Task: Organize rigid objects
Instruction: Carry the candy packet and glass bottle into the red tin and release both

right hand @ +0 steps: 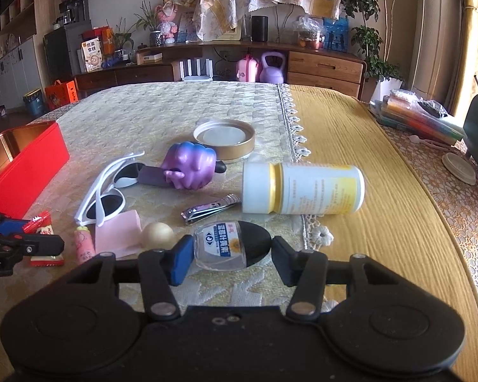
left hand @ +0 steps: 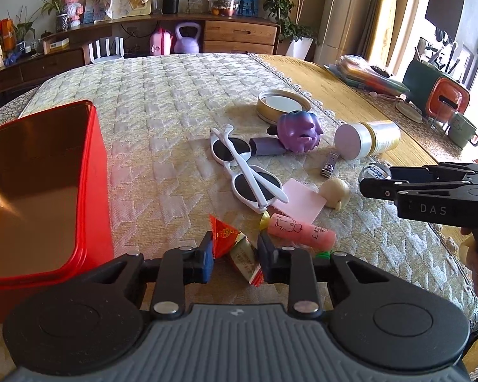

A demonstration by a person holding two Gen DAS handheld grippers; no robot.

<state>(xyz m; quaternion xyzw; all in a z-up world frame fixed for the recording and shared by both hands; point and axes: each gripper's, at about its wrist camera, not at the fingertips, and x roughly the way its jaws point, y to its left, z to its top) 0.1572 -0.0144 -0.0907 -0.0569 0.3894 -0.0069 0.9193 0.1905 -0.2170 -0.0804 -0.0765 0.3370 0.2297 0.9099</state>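
Observation:
My left gripper (left hand: pixel 235 259) straddles a red candy packet (left hand: pixel 235 248) on the quilted cloth; its jaws stand apart beside the packet. An open red tin box (left hand: pixel 44 191) stands just left of it. My right gripper (right hand: pixel 232 259) is open around a small clear bottle with a black cap (right hand: pixel 229 246), not squeezing it. Beyond lie white sunglasses (left hand: pixel 245 168), a purple fist toy (right hand: pixel 189 168), nail clippers (right hand: pixel 210 211), a white-and-yellow bottle on its side (right hand: pixel 302 189), a gold tin lid (right hand: pixel 224 138), a pink tube (left hand: pixel 301 232), a pink card (left hand: pixel 299 200) and a beige ball (right hand: pixel 157 235).
A yellow cloth (right hand: pixel 382 191) covers the table's right part. Stacked books (right hand: pixel 420 114) and a green-orange appliance (left hand: pixel 436 92) stand at the far right. A sideboard with plants and a purple kettlebell (right hand: pixel 272 68) stands behind the table.

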